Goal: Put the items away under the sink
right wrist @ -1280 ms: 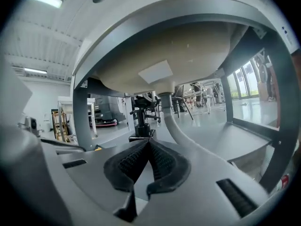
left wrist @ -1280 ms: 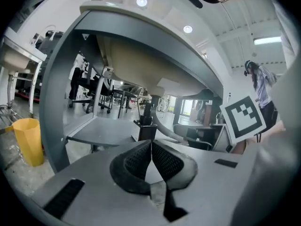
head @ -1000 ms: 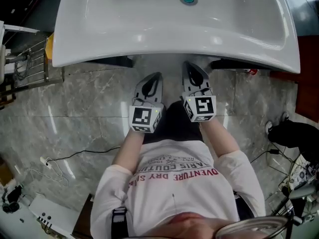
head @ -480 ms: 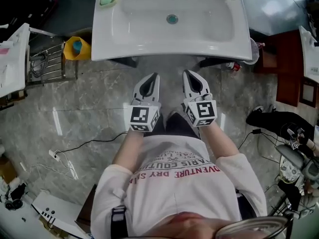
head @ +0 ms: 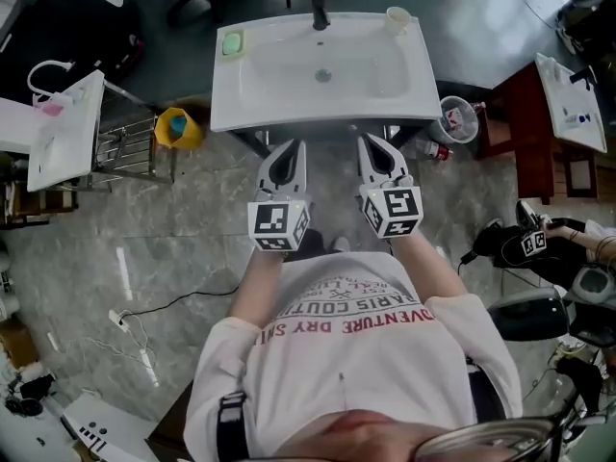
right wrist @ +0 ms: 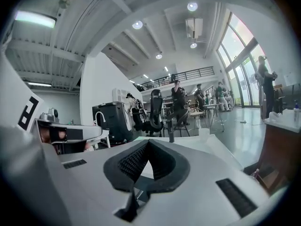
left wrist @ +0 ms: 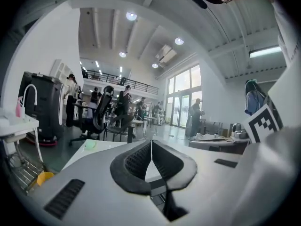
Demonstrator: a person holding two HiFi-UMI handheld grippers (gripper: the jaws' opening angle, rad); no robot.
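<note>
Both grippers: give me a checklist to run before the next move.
1. Left gripper empty: ok, jaws together on nothing.
2. Right gripper empty: ok, jaws together on nothing.
3. Jaws opened for a grasp: not ok, both shut.
4. Items in sight: ok, green soap bar and cup on the sink's back rim.
5. Space under the sink free: cannot tell, the basin hides it.

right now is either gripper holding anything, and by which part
Nothing is held. The left gripper and the right gripper each have their jaws closed together with nothing between them.
</note>
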